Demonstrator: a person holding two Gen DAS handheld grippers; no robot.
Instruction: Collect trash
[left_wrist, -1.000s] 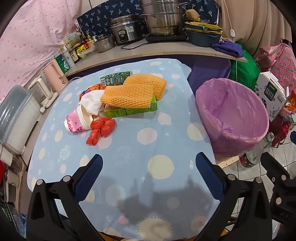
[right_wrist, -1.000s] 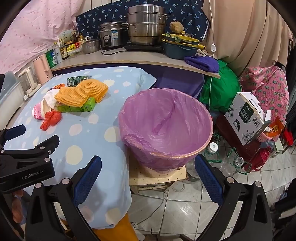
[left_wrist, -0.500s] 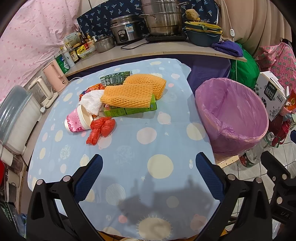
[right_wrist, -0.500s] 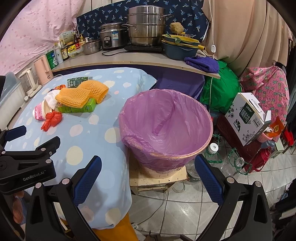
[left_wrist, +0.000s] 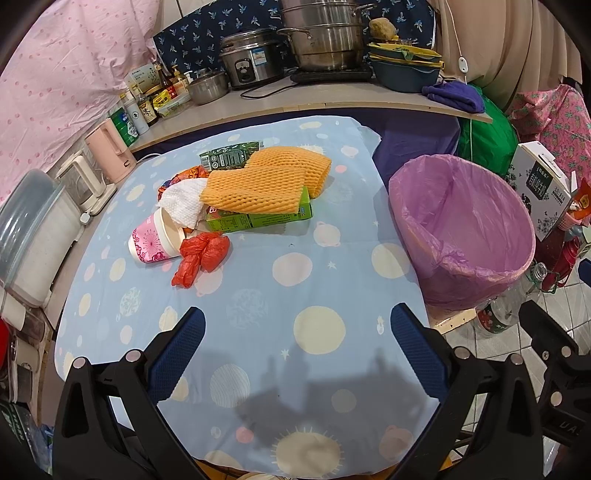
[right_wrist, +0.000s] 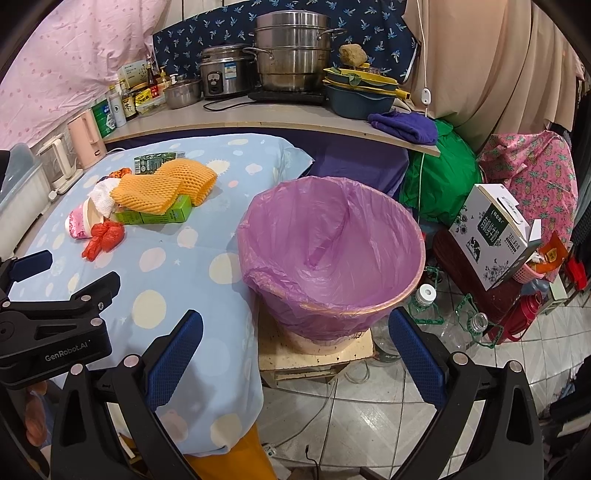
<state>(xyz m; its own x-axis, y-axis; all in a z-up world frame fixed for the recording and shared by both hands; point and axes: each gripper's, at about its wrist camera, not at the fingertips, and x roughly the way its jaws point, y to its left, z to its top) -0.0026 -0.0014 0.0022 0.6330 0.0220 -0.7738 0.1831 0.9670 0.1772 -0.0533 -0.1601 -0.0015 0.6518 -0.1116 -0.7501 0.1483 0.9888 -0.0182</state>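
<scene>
Over the table, the left claw hangs wide and empty, facing the trash pile. Only the right wrist view, its right claw equally wide, shows the purple-lined bin standing on a board and bottles on the floor.

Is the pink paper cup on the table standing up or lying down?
Lying down. The pink cup rests on its side on the tablecloth, its open mouth facing the white tissue.

Pink dotted curtain left, beige drape right (pleated), tiled floor, cluttered counter.
</scene>
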